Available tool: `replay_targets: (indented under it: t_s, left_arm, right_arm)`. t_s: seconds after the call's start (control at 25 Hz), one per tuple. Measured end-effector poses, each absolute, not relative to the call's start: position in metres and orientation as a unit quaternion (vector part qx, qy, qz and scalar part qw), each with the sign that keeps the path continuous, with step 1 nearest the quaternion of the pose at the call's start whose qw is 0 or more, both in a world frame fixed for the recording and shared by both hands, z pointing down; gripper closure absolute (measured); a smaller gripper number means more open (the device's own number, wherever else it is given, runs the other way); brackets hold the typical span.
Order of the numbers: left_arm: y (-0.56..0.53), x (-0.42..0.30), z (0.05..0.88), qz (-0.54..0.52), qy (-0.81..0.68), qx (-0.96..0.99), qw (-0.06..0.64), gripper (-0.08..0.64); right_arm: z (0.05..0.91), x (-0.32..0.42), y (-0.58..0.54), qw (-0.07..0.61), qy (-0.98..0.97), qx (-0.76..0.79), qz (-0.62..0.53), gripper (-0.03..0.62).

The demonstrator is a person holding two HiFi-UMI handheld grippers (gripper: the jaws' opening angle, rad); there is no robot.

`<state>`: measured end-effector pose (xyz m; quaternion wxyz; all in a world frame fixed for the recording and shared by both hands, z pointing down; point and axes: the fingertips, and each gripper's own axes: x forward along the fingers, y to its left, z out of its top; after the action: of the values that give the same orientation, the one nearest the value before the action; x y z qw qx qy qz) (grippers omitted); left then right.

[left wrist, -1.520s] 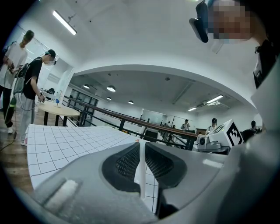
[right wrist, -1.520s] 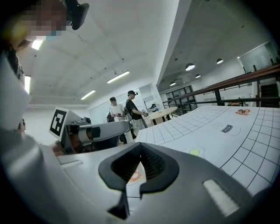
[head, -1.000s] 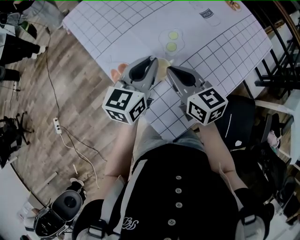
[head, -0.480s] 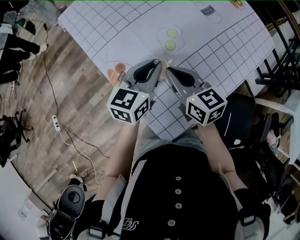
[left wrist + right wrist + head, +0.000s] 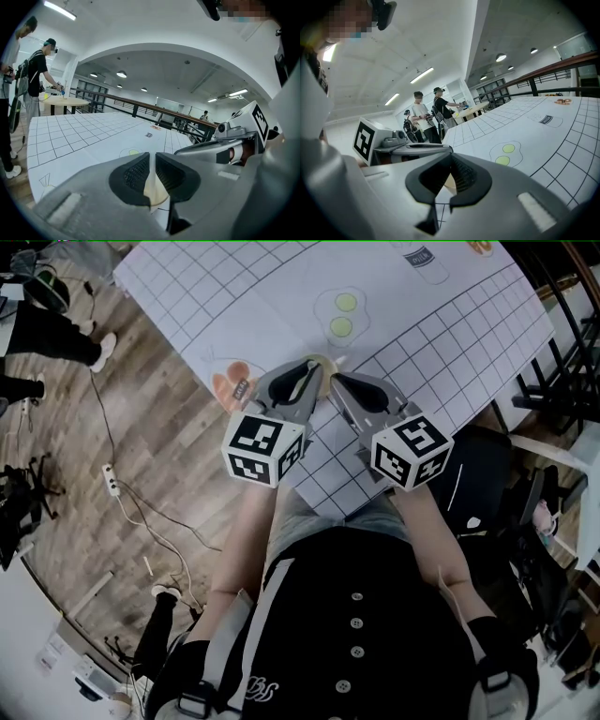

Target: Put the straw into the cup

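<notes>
— Wood-plank flooring (image 5: 159, 456) under a white gridded table sheet (image 5: 234, 287). Any writing readable?
— None legible. Small dark printed label (image 5: 415, 257) far beyond the cup (image 5: 157, 193), lettering too small to read. Two green dots (image 5: 340, 327) inside a drawn outline just beyond the cup. Orange printed patch (image 5: 228, 385) to the cup's left with a tiny dark tag, equally unreadable. Black-and-white square codes on the marker cubes (image 5: 264, 448), no words.
— And the grippers?
— Left gripper (image 5: 316, 368) just above the cup, jaws almost together, pinching a thin white straw (image 5: 150, 169) upright over the beige rim. Right gripper (image 5: 451, 161) at the cup's right side, tips drawn together on its beige edge, by the look of it.
— Straw inside?
— Hard to say. Lower end hidden behind the pads.
</notes>
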<state>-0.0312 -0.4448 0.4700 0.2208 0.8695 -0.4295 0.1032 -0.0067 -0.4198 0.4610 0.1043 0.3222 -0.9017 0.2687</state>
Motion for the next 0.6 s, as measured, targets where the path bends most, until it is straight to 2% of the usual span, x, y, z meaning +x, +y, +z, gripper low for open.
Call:
replay_targets:
  t_s: [0.6]
  left_arm:
    - [-0.437, -0.0291, 0.4802, 0.114, -0.438, 0.861, 0.231, 0.512]
  right_arm:
    - [0.4673, -0.0044, -0.4167, 0.107, -0.9, 0.319, 0.277, 0.592]
